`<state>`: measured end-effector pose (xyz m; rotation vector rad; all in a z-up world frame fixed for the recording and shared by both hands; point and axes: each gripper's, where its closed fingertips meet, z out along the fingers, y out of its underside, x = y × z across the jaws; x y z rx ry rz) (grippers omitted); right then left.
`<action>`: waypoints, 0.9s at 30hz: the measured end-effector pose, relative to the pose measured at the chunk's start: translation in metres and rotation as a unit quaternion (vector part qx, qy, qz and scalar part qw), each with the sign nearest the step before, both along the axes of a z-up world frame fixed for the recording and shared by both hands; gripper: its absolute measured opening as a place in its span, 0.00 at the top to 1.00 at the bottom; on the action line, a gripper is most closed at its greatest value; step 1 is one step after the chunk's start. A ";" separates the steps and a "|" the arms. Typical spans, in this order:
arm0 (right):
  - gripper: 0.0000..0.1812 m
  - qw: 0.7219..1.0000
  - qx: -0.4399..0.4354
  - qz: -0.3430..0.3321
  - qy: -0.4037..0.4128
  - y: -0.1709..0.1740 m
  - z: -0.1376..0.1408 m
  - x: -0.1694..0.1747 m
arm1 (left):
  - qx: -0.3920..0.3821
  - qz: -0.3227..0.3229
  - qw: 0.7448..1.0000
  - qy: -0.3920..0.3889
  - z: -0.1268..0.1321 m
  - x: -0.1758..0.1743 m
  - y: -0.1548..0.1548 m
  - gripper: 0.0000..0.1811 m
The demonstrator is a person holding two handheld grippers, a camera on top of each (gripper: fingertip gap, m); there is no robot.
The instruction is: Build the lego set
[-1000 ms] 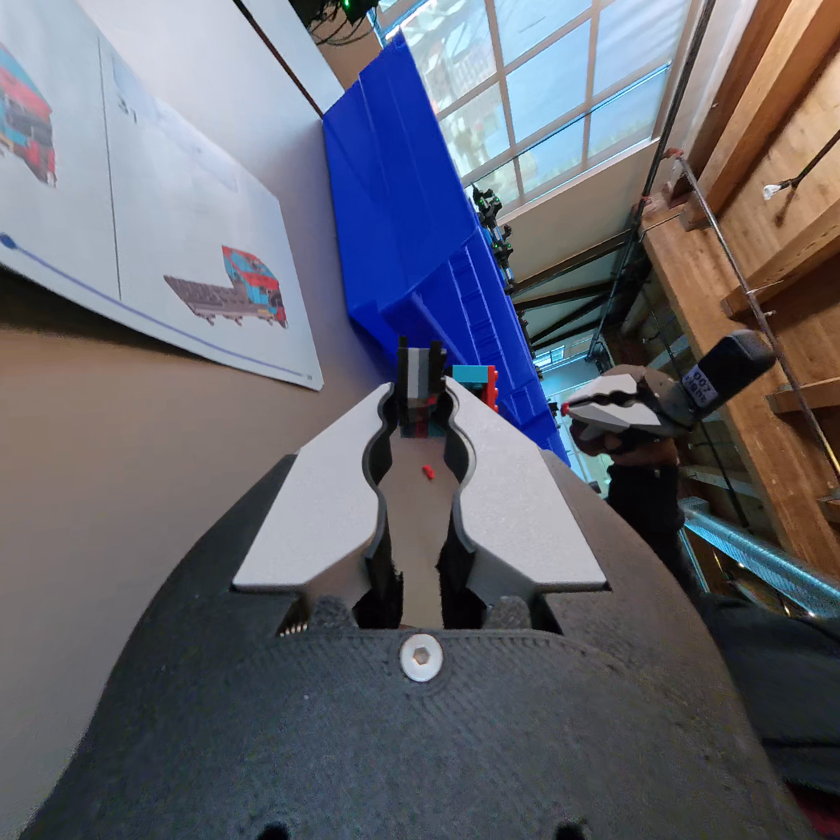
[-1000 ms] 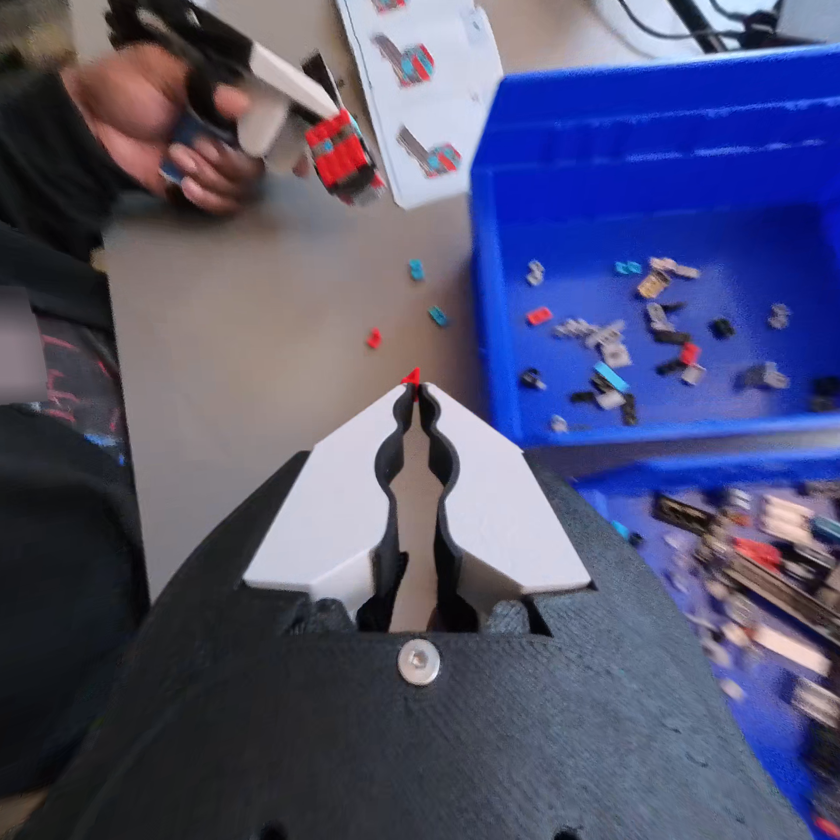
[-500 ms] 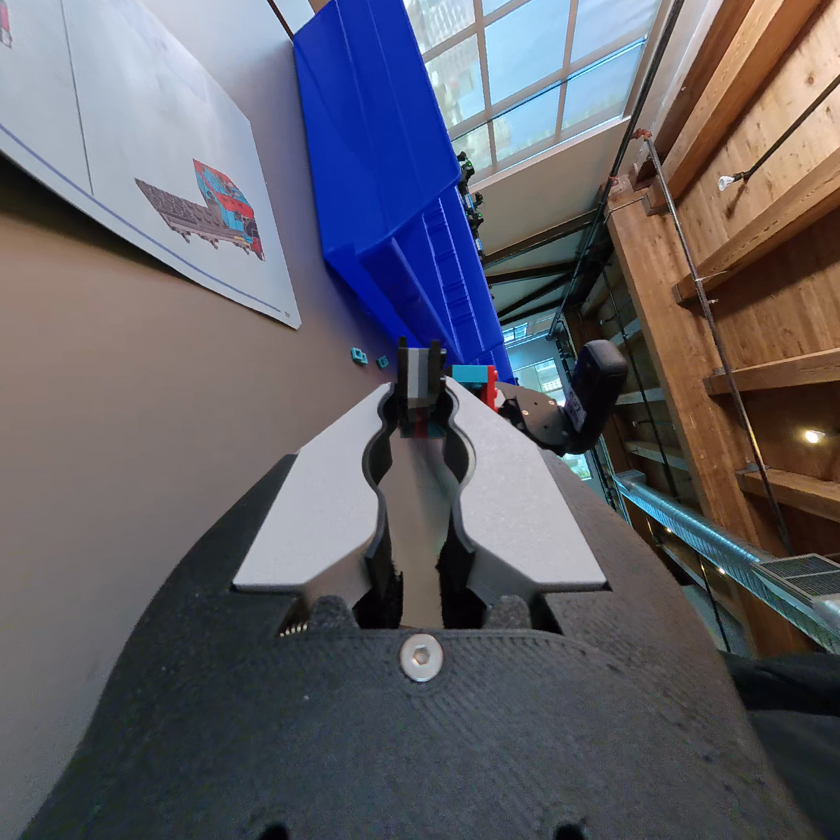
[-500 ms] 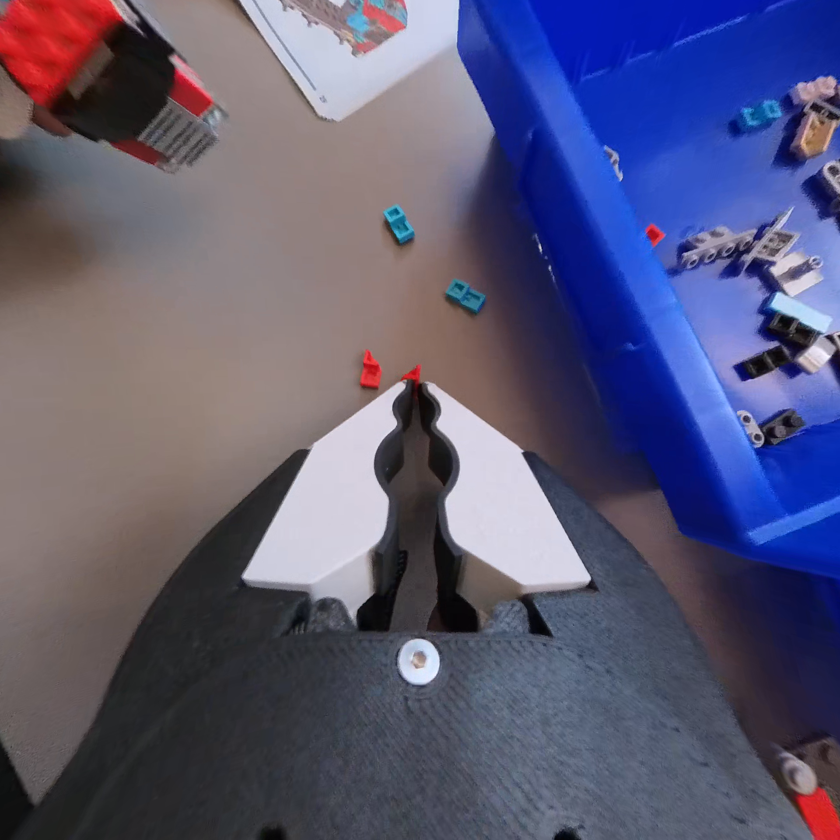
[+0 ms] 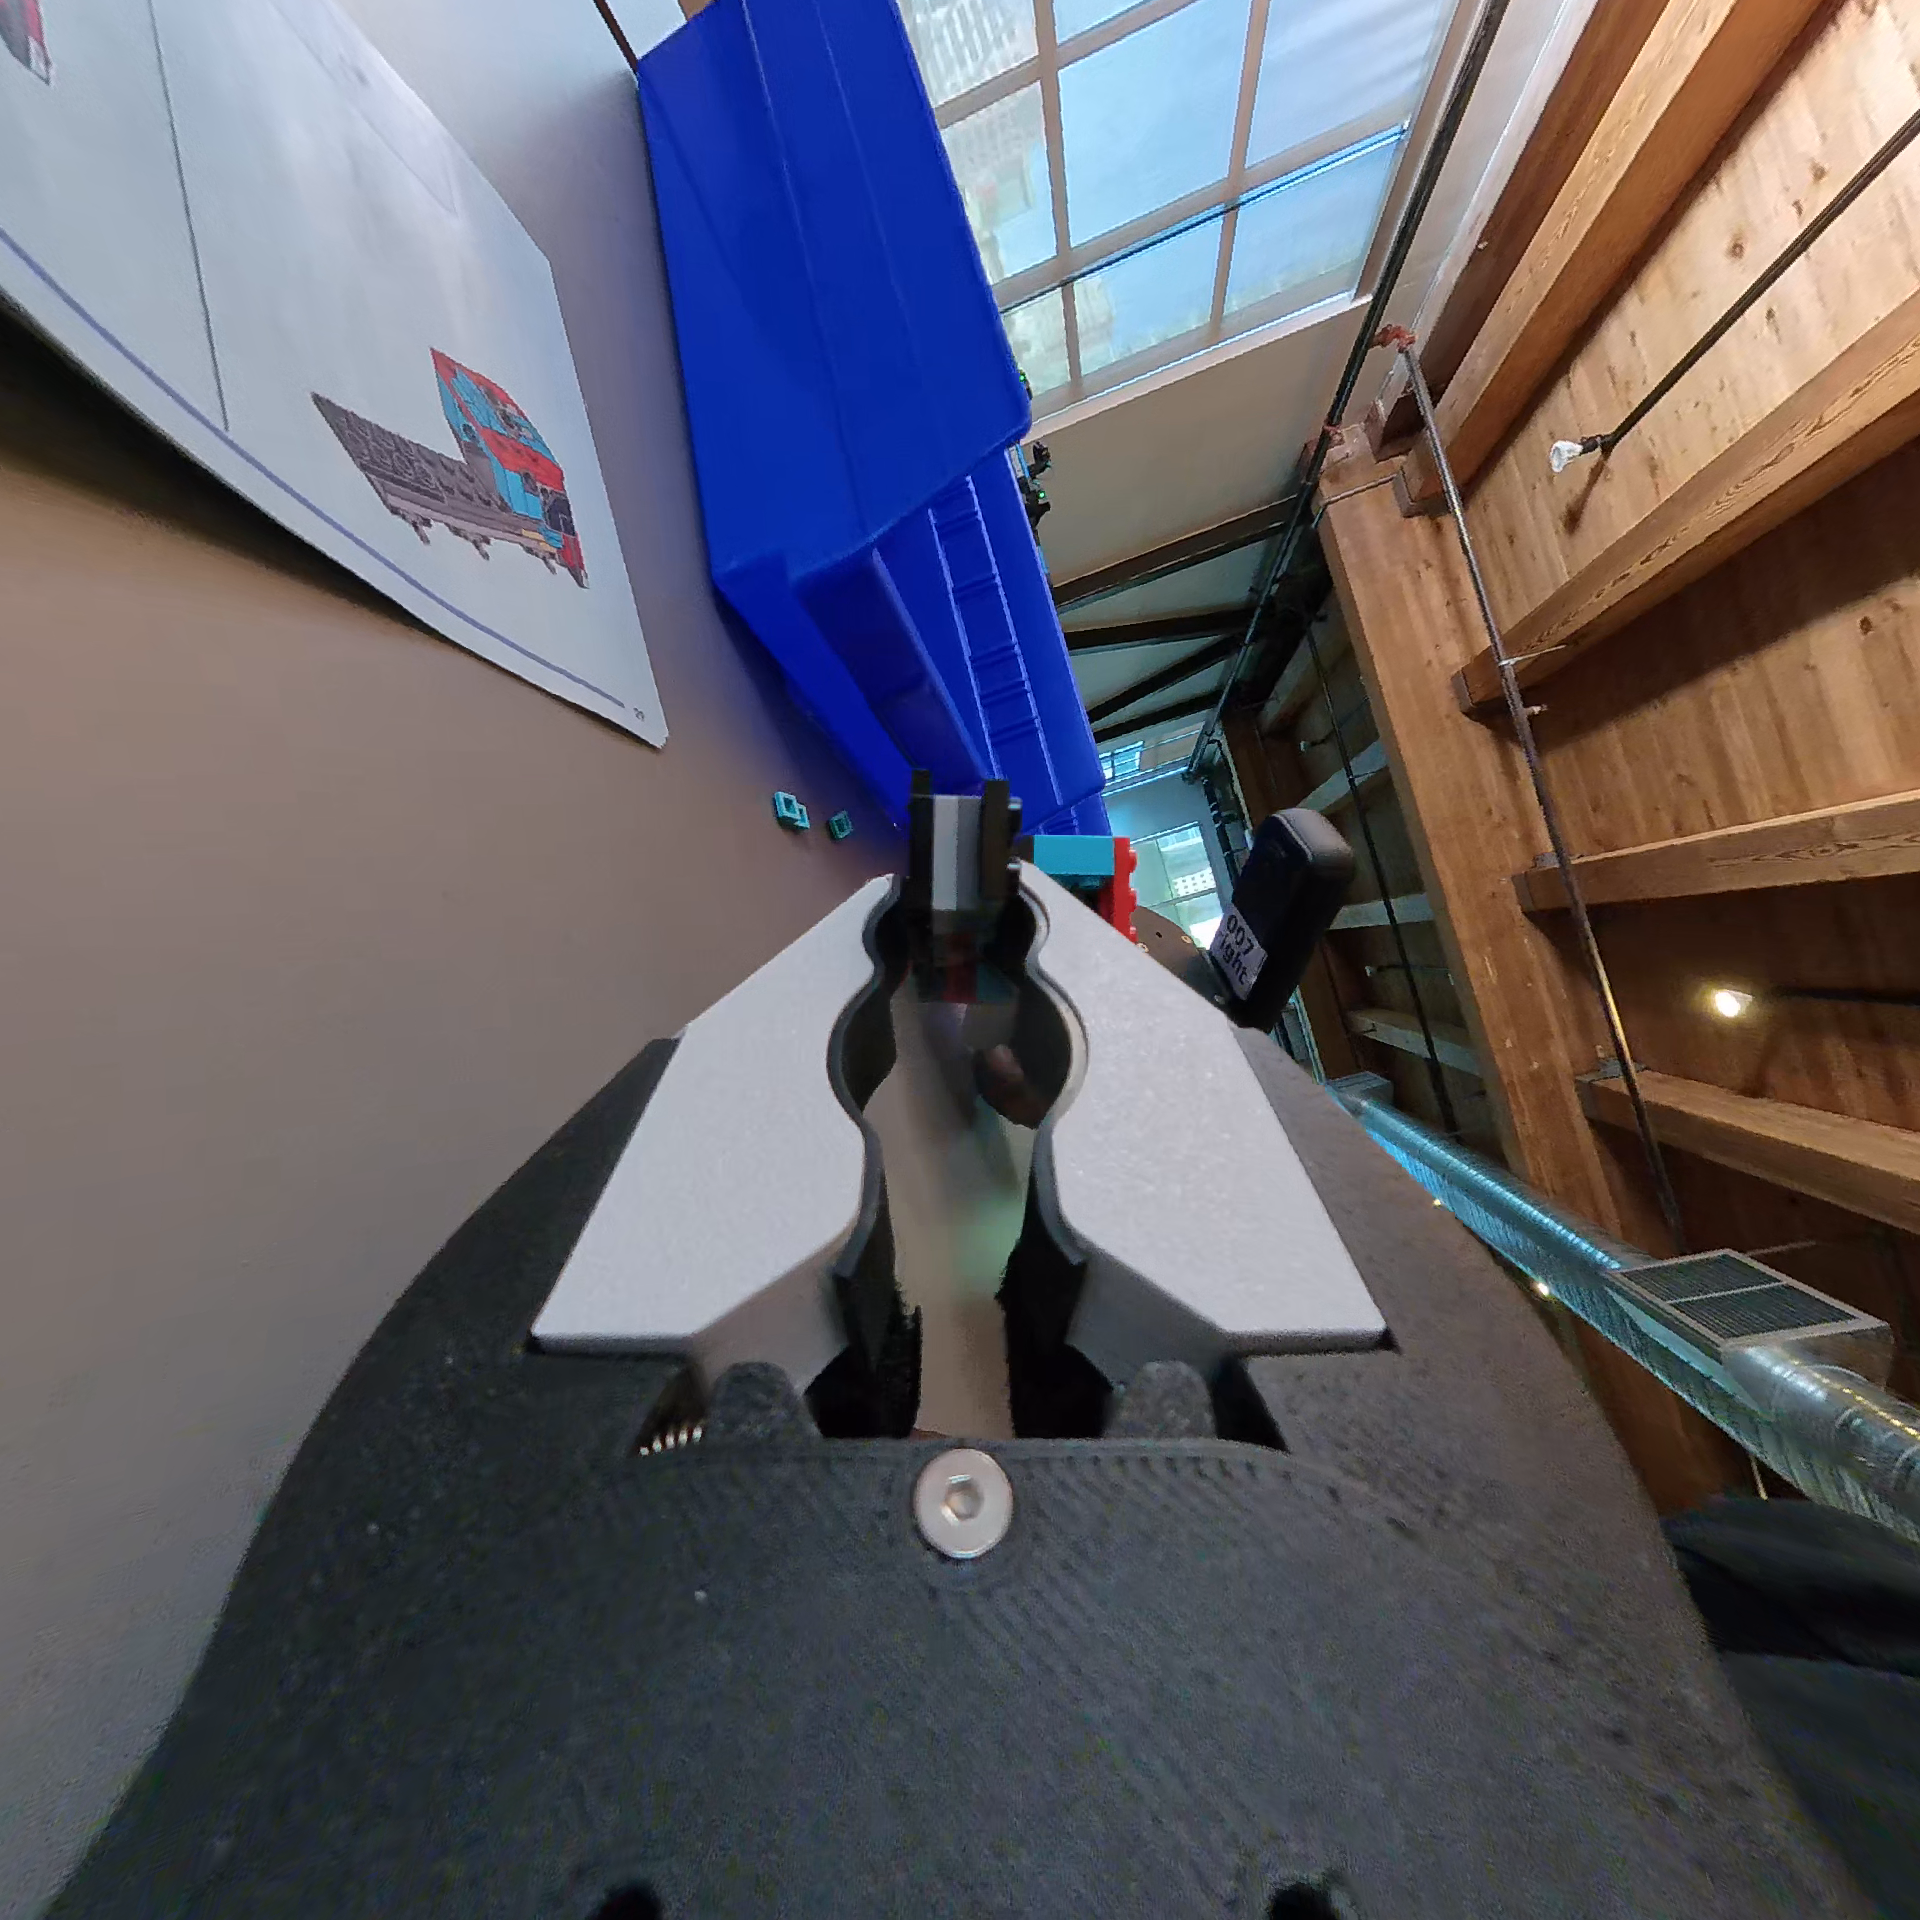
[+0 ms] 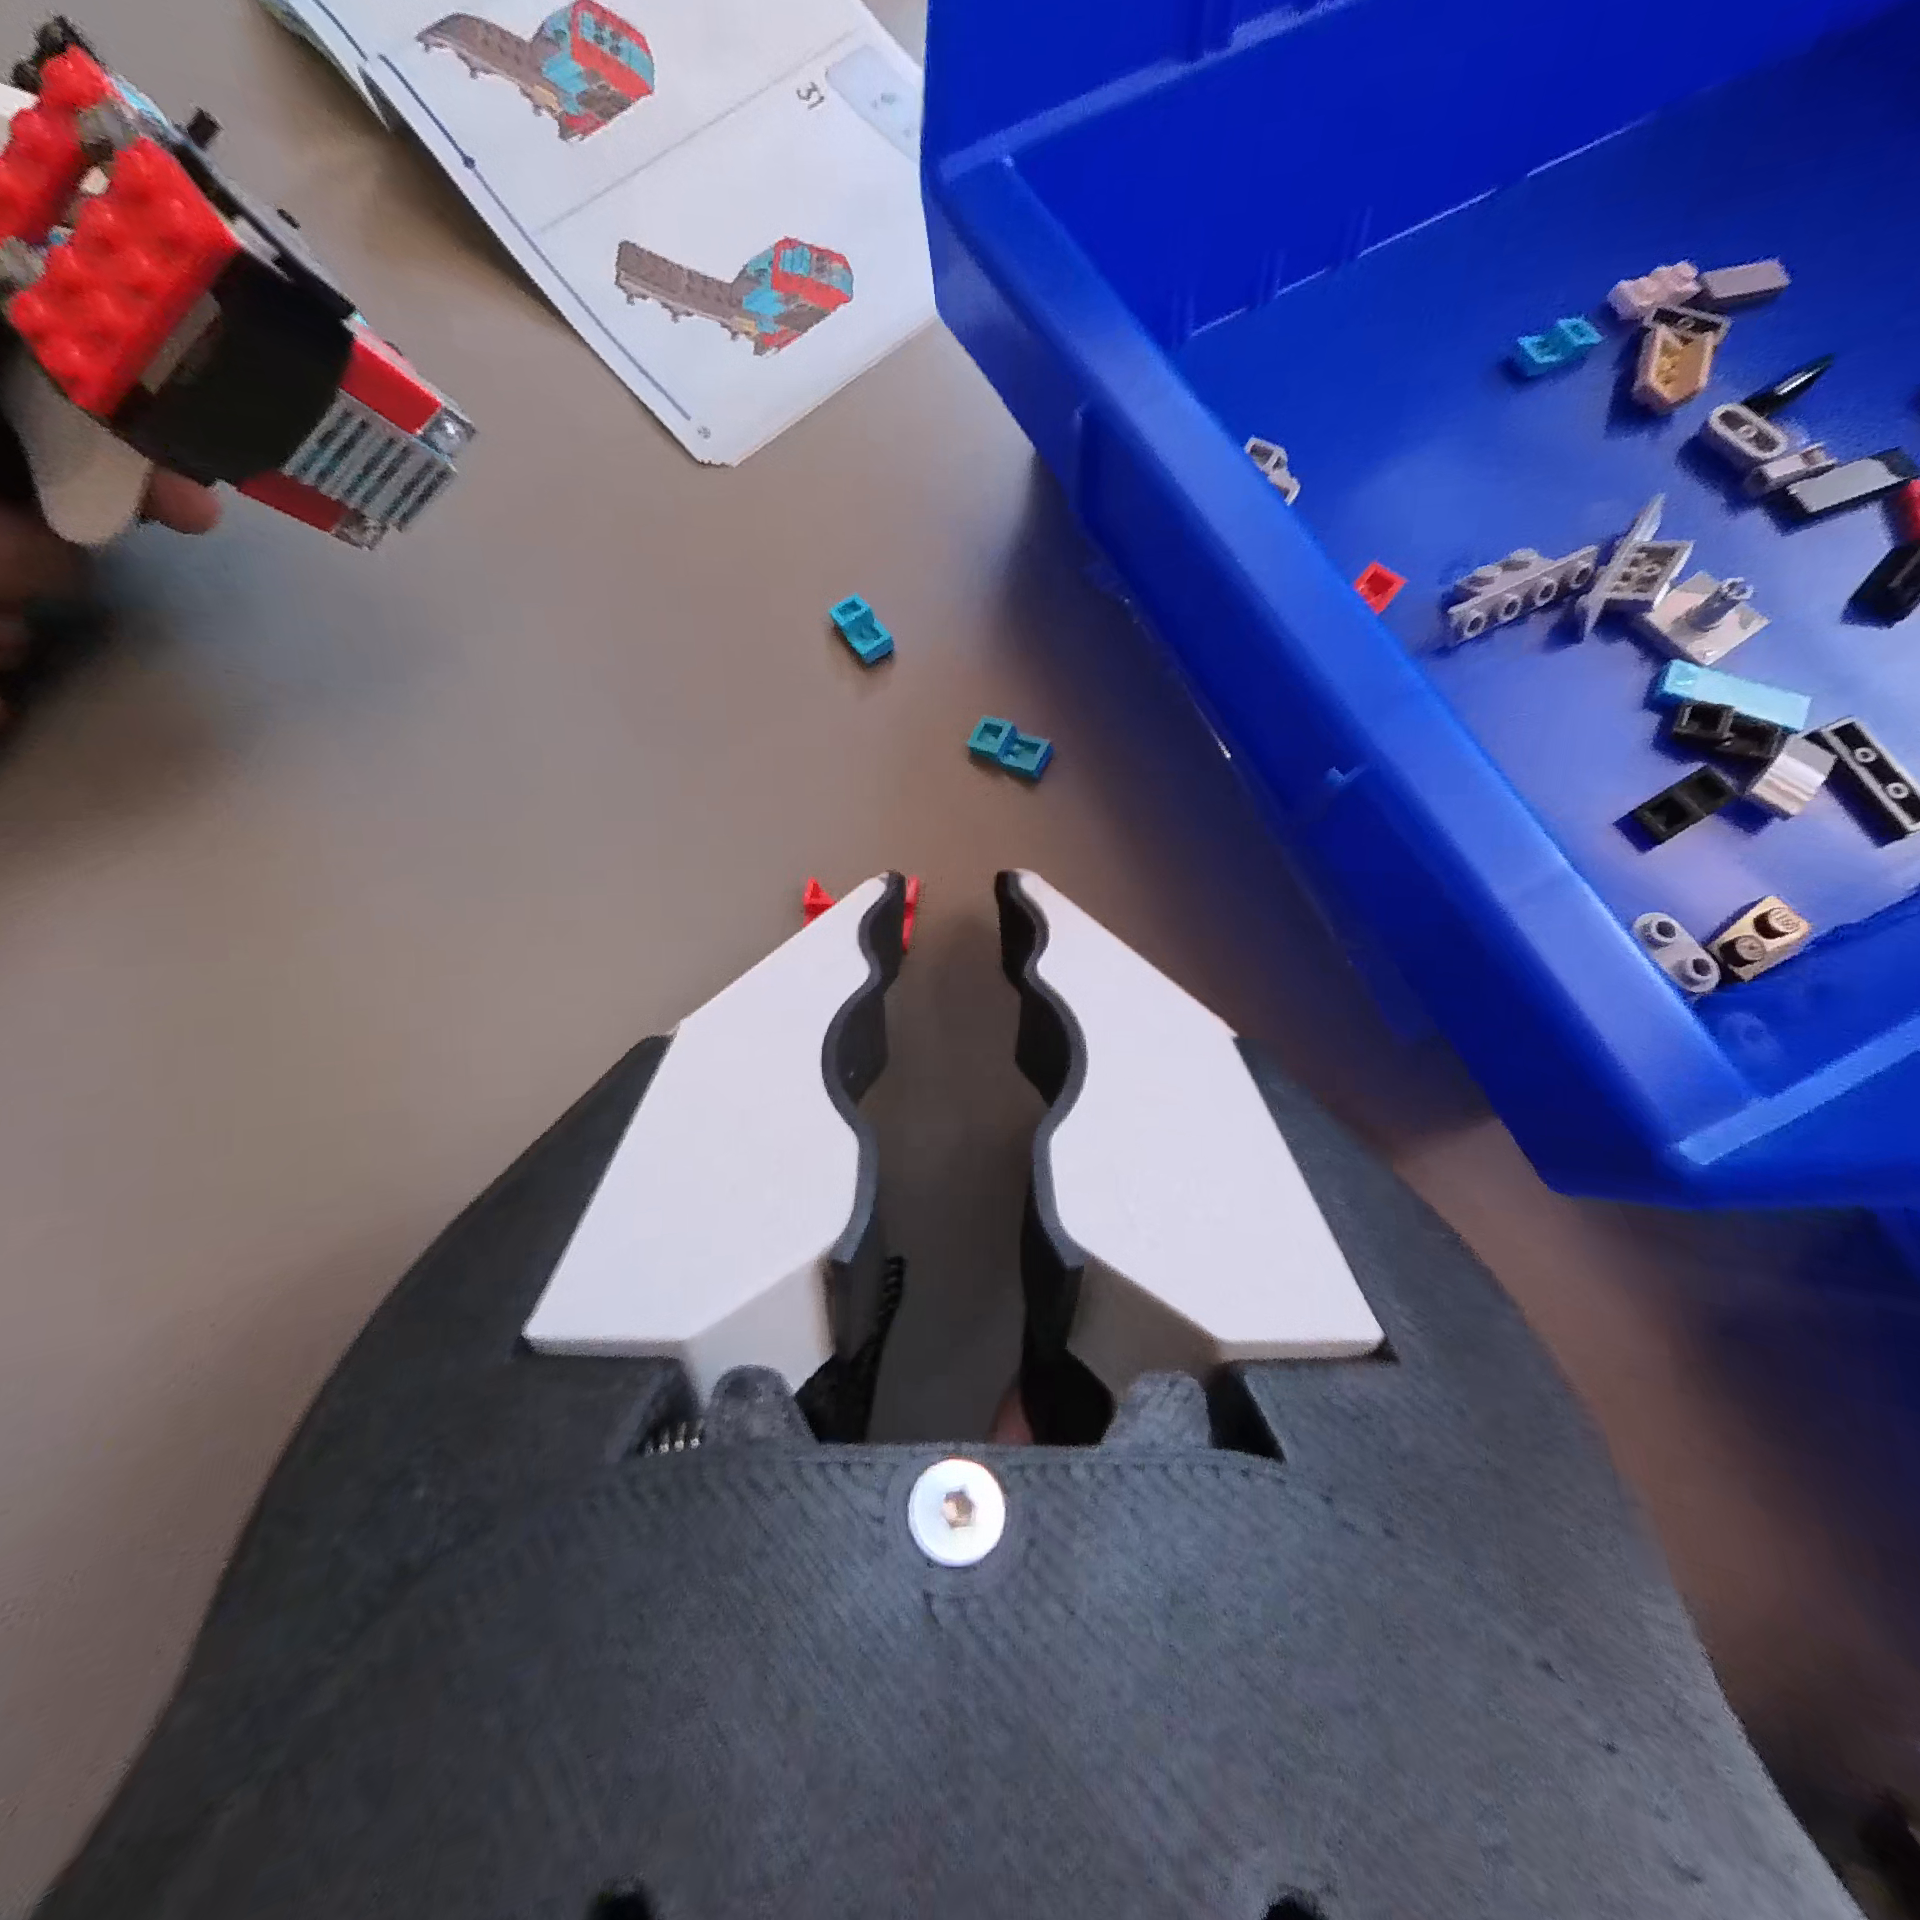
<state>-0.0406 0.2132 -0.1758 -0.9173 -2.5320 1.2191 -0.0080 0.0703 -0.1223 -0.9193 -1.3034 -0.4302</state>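
The left gripper (image 5: 961,883) pinches the red, teal and black lego truck (image 6: 197,322), held above the table left of the blue bin (image 6: 1299,582). The right gripper (image 6: 943,894) is spread, a small red piece (image 6: 911,902) at its left fingertip.

Brown tabletop (image 6: 416,935), gridded window (image 5: 1174,156) full of daylight, wooden wall with shelves (image 5: 1714,862), one small lit lamp (image 5: 1726,1003)

Daylight enters through the large gridded glass window (image 5: 1174,177) at one o'clock; wide-angle bending warps edges, and nearby surfaces blur softly.
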 end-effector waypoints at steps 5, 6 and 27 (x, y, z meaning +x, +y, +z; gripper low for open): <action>0.90 0.999 0.005 -0.027 0.039 -0.008 0.007 -0.013 | 0.003 0.001 1.000 0.000 0.001 0.000 0.000 0.91; 0.89 0.998 0.012 -0.032 0.045 -0.010 0.008 -0.016 | 0.003 0.001 1.000 0.001 0.001 0.000 0.000 0.91; 1.00 0.998 0.035 -0.059 0.008 -0.040 0.003 -0.020 | 0.019 0.000 1.000 0.004 0.004 0.001 -0.002 0.91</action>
